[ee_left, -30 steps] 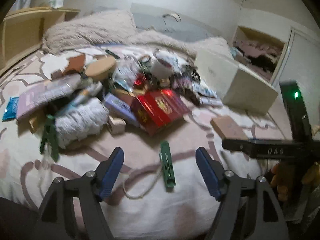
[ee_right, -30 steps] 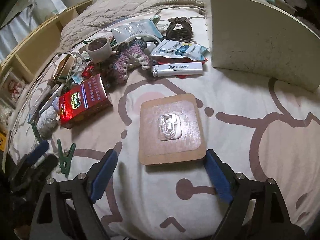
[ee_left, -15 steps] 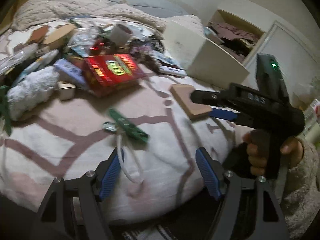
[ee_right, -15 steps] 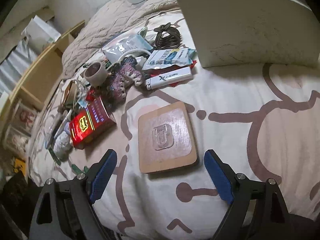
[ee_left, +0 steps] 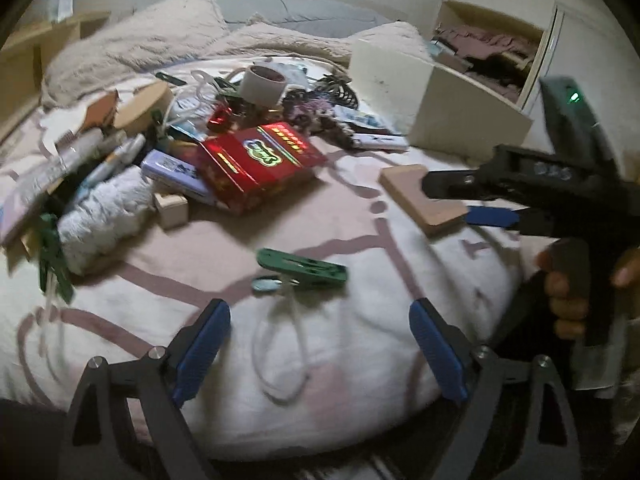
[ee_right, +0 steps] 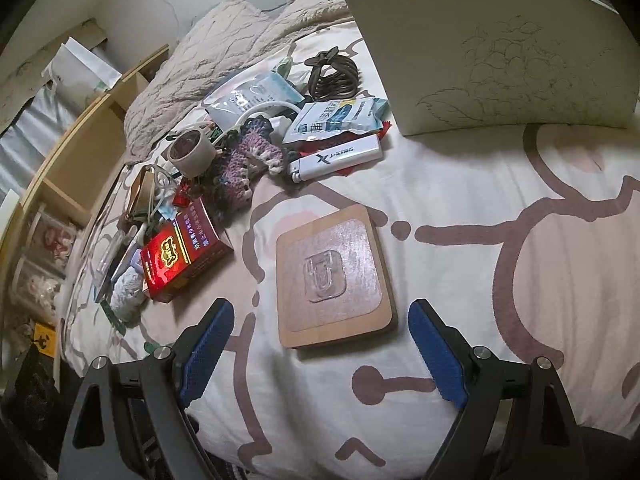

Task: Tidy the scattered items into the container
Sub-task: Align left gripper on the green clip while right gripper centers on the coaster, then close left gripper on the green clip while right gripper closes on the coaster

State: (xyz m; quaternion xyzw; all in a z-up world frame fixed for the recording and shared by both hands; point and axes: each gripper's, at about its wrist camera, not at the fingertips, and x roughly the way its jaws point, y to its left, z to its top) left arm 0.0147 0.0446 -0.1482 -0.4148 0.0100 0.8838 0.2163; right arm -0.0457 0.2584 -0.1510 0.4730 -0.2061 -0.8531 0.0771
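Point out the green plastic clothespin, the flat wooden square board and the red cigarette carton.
Green plastic clothespin [ee_left: 303,271]: left wrist view, middle of its body.
Flat wooden square board [ee_right: 335,276]: right wrist view, clear hook stuck on its face.
Red cigarette carton [ee_left: 259,161]: left wrist view, printed top face.

Both cameras sit just behind their own fingers and look forward and steeply down onto the bed. The left wrist view hangs over the near edge of the sheet [ee_left: 224,240], facing the far pillows; the green clip [ee_left: 304,270] lies close ahead, the pile farther off, and the right gripper [ee_left: 486,216] with its hand [ee_left: 568,292] shows at the right edge. The right wrist view sits nearer the bed, right over the wooden board [ee_right: 334,276], facing the far left. Both views share the board, the red box [ee_left: 260,164] and the cream container [ee_right: 492,52].
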